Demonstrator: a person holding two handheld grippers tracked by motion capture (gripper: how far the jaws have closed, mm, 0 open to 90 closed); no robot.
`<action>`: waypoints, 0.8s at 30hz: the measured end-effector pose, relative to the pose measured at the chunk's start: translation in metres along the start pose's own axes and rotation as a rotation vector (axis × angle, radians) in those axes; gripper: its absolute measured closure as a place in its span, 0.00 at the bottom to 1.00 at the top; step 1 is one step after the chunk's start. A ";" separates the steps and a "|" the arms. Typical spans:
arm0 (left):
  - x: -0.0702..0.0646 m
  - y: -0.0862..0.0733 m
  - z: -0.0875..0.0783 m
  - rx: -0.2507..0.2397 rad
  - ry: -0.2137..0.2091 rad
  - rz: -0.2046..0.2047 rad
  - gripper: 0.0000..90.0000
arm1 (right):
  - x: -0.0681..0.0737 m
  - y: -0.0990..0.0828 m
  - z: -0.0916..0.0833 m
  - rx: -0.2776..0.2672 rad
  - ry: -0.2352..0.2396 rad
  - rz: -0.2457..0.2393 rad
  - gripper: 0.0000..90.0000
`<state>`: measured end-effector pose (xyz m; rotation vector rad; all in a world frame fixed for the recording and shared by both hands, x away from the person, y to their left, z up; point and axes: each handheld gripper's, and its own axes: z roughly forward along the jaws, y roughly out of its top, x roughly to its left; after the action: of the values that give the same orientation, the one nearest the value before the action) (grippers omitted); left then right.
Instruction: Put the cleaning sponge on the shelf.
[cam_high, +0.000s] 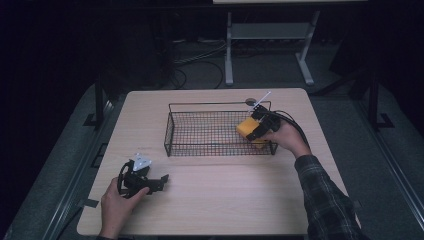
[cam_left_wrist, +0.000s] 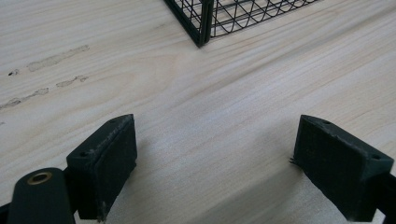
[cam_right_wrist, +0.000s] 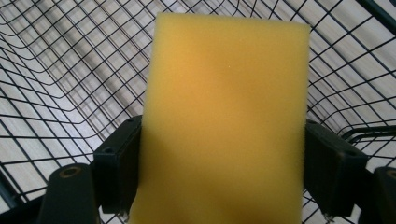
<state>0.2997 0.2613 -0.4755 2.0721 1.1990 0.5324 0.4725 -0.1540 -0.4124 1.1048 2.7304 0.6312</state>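
Left gripper (cam_high: 145, 181) idle low over the worktop (cam_high: 225, 200), fingers wide, holding nothing. Right gripper (cam_high: 256, 127) fingers clamp the yellow sponge (cam_right_wrist: 224, 126) over the wire basket's (cam_high: 200, 149) right end. Likely placing or lifting; next: lower and release, or clear the rim.

Cut off and hidden, as I saw it

The yellow sponge (cam_right_wrist: 224, 121) ran off the lower frame edge, hiding mesh behind it; only a wire basket (cam_left_wrist: 205, 21) corner entered at upper centre.
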 end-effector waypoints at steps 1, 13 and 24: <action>0.000 0.000 0.000 0.000 0.000 0.000 0.14 | 0.000 0.000 0.000 0.000 0.004 0.001 0.25; 0.000 0.000 0.000 0.000 0.000 0.000 0.14 | 0.001 0.000 0.002 0.016 0.015 0.004 0.22; 0.000 0.000 0.000 0.000 0.000 0.000 0.14 | 0.003 0.001 -0.004 -0.007 0.013 0.007 0.17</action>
<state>0.2997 0.2613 -0.4754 2.0724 1.1986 0.5324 0.4706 -0.1525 -0.4086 1.1136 2.7340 0.6502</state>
